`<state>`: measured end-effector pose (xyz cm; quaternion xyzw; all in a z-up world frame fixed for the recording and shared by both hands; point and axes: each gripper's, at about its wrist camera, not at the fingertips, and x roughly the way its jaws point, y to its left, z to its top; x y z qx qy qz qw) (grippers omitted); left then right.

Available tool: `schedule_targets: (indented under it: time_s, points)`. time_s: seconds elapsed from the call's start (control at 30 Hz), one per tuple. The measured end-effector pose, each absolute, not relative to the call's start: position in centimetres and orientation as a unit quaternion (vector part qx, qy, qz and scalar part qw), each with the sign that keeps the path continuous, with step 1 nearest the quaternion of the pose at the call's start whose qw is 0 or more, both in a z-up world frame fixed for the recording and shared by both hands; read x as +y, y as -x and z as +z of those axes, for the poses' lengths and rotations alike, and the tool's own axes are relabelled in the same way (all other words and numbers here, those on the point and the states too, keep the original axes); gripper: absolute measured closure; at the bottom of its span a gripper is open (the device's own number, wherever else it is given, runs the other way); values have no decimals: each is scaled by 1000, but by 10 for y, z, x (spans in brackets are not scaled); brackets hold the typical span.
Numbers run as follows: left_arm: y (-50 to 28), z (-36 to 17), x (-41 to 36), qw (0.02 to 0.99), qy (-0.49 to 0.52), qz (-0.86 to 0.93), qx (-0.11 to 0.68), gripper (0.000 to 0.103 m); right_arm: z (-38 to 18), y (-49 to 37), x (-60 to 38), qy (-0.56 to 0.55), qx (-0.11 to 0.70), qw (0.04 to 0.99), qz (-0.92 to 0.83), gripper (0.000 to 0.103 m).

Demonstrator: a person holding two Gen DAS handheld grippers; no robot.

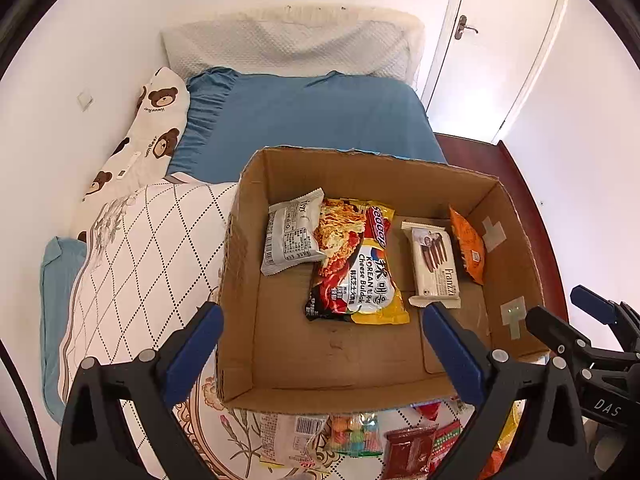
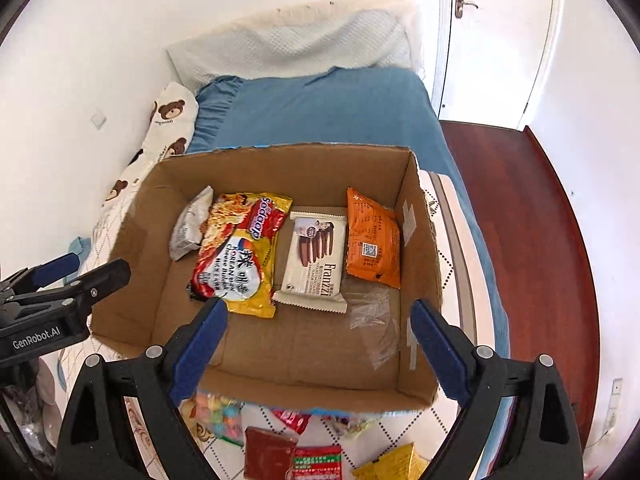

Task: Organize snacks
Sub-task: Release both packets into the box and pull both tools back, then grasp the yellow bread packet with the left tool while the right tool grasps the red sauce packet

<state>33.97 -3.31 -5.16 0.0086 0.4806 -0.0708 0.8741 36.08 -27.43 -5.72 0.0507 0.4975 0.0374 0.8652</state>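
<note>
An open cardboard box (image 1: 280, 360) (image 2: 304, 364) sits on the bed. Inside lie a grey packet (image 1: 290, 236) (image 2: 188, 228), a yellow and red noodle pack (image 1: 356, 264) (image 2: 240, 252), a white Franzzi wafer pack (image 1: 434, 264) (image 2: 316, 256) and an orange packet (image 1: 468, 244) (image 2: 372, 236). My left gripper (image 1: 322, 316) hangs open and empty above the box's near half. My right gripper (image 2: 318, 312) is open and empty too, over the box floor. Loose snacks lie on the quilt before the box: a candy bag (image 1: 354, 434) (image 2: 218, 416), a dark red packet (image 1: 408, 452) (image 2: 268, 456), a yellow packet (image 2: 394, 466).
The box rests on a patterned quilt (image 1: 132, 264) over a blue sheet (image 1: 304, 120). A bear-print pillow (image 1: 148, 132) lies along the left wall. Dark red floor (image 2: 520, 216) and a white door (image 2: 492, 36) are at the right. Clear tape (image 2: 372, 320) sticks to the box floor.
</note>
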Motion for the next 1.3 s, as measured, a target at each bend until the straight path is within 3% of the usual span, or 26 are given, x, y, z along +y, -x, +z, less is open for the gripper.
schedule_targets:
  time_s: [0.67, 0.87, 1.17, 1.3]
  points:
    - [-241, -14, -23, 902, -15, -80, 423, 1, -20, -265, -266, -73, 457, 884, 60, 8]
    - [-216, -51, -3, 887, -25, -64, 457, 1, -85, -241, -264, -99, 541, 831, 76, 8]
    - [-201, -180, 50, 802, -32, -6, 596, 1, -213, -206, -269, -145, 640, 753, 49, 8]
    - [-206, -201, 65, 781, 31, -4, 624, 1, -246, -203, -267, -147, 657, 739, 36, 8]
